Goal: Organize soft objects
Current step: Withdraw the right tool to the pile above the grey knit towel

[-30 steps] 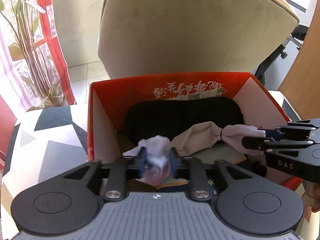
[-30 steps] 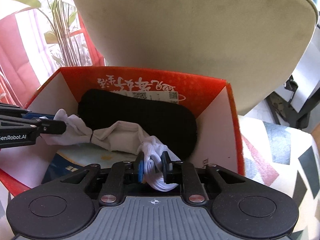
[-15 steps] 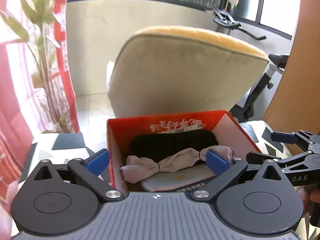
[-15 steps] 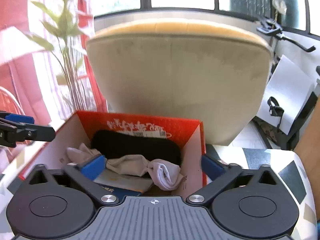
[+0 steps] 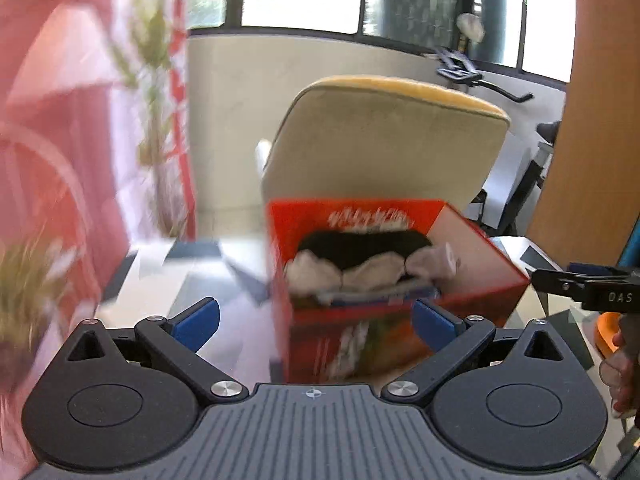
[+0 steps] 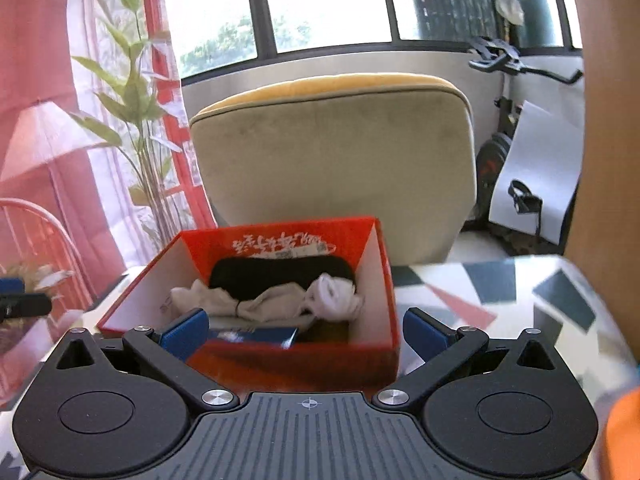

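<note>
A red cardboard box (image 5: 360,344) (image 6: 374,300) stands on the patterned table. Inside it lies a beige and white sock bundle (image 5: 372,272) (image 6: 272,300), tied in the middle, in front of a black soft pouch (image 5: 360,246) (image 6: 280,274). My left gripper (image 5: 316,320) is open and empty, drawn back from the box's near left corner. My right gripper (image 6: 306,332) is open and empty too, short of the box's front wall. The right gripper (image 5: 580,284) also shows at the right edge of the left wrist view. The left wrist view is blurred.
A beige chair back (image 6: 332,152) rises right behind the box. The tablecloth (image 6: 500,292) with triangles stretches to the right. A tall plant (image 6: 132,120) and red curtain stand left, an exercise bike (image 6: 504,120) and wooden panel (image 5: 592,140) right. An orange object (image 5: 604,332) sits near a hand (image 5: 620,372).
Both grippers were shut on the ends of the sock bundle, then opened wide and let go. Both have pulled back and up from the box, where the bundle now lies.
</note>
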The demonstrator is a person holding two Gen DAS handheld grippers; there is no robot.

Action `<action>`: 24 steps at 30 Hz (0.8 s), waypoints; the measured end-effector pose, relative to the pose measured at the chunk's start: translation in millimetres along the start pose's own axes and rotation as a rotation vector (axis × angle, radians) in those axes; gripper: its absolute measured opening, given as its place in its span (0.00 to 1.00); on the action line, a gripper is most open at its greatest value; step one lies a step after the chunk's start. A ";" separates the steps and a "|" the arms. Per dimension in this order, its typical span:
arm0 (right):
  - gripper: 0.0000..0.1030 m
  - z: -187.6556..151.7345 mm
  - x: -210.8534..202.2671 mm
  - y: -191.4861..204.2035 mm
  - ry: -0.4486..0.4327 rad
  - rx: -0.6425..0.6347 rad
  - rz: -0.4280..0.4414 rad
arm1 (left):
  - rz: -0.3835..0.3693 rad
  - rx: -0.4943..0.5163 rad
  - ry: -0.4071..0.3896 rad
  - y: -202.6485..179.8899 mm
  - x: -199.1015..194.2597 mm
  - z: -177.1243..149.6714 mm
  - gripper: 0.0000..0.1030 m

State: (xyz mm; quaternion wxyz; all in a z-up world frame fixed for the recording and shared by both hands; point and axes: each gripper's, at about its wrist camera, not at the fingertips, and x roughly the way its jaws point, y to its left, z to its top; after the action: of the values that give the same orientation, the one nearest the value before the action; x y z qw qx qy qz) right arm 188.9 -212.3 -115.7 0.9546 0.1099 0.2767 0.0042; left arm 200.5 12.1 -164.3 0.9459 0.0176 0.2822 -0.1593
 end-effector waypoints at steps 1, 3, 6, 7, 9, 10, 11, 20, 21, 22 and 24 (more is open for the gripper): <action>1.00 -8.3 -5.3 0.1 -0.003 0.011 0.002 | 0.003 -0.030 0.013 3.8 -4.4 -9.8 1.00; 1.00 -26.2 -12.9 0.0 0.003 0.031 -0.003 | 0.012 -0.079 0.031 9.9 -10.6 -25.6 1.00; 1.00 -52.6 -19.7 1.3 0.028 0.031 0.002 | 0.033 -0.112 0.050 13.0 -18.5 -44.9 1.00; 1.00 -61.2 -22.2 2.0 0.035 0.016 -0.001 | 0.034 -0.121 0.055 12.8 -19.9 -49.7 0.99; 1.00 -79.1 -26.6 3.4 0.053 -0.019 -0.017 | 0.002 -0.129 0.062 9.1 -22.2 -59.5 0.97; 1.00 -86.5 -27.2 4.8 0.062 -0.028 -0.020 | -0.019 -0.134 0.068 6.0 -22.2 -64.8 0.93; 1.00 -94.8 -28.1 4.3 0.078 -0.033 -0.023 | -0.037 -0.140 0.078 2.9 -22.2 -70.7 0.91; 0.97 -135.1 -32.9 -5.6 0.178 -0.001 -0.038 | -0.090 -0.111 0.112 -15.2 -20.9 -99.7 0.50; 0.97 -135.5 -32.5 -7.5 0.184 -0.004 -0.043 | -0.088 -0.109 0.108 -15.3 -21.3 -100.4 0.45; 0.93 -137.5 -31.2 -8.3 0.195 -0.012 -0.058 | -0.086 -0.107 0.108 -16.6 -21.7 -102.1 0.44; 0.91 -142.8 -28.9 -11.3 0.215 -0.012 -0.078 | -0.093 -0.107 0.120 -17.6 -20.5 -104.1 0.43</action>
State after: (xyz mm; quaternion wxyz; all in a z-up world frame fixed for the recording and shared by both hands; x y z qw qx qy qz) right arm 88.3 -195.7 -220.3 0.9194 0.0923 0.3817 -0.0195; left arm 123.8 14.2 -239.7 0.9184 -0.0364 0.3470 -0.1866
